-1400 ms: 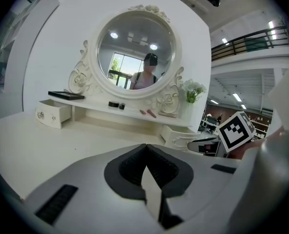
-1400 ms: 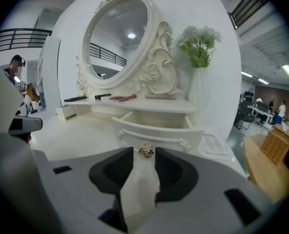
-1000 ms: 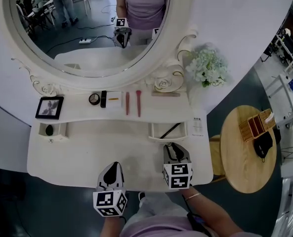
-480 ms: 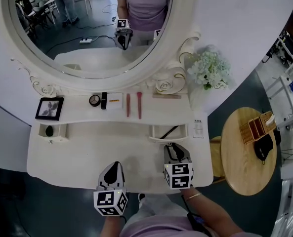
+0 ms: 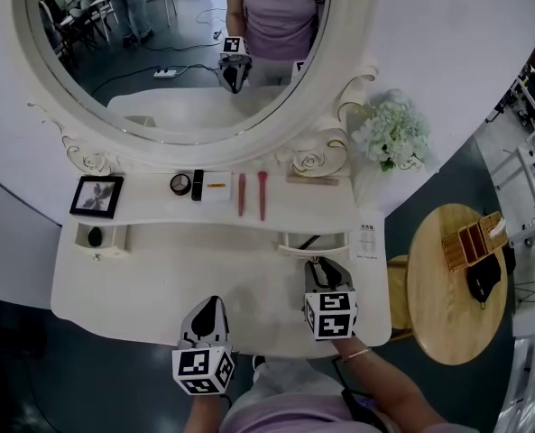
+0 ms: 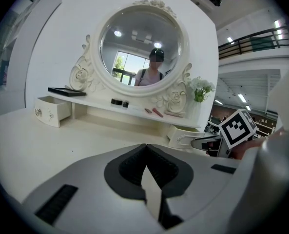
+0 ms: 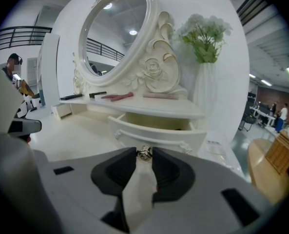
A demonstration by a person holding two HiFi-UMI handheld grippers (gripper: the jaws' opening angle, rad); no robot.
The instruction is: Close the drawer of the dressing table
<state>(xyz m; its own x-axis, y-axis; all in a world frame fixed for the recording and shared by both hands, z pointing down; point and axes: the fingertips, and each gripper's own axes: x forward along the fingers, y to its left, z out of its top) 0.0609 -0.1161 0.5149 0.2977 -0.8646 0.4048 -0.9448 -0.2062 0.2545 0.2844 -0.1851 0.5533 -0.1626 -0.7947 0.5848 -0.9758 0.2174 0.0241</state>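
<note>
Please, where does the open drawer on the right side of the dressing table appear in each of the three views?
Head view: the drawer lies below centre, just beyond the right gripper.
Left gripper view: the drawer is right of centre, under the shelf.
Right gripper view: the drawer is at centre, its knob between the jaws.
Shared landmark: the flowers, up and right of the drawer.

Drawer (image 5: 314, 242) slid further in, right gripper (image 5: 319, 262) advanced with knob (image 7: 144, 153)
</note>
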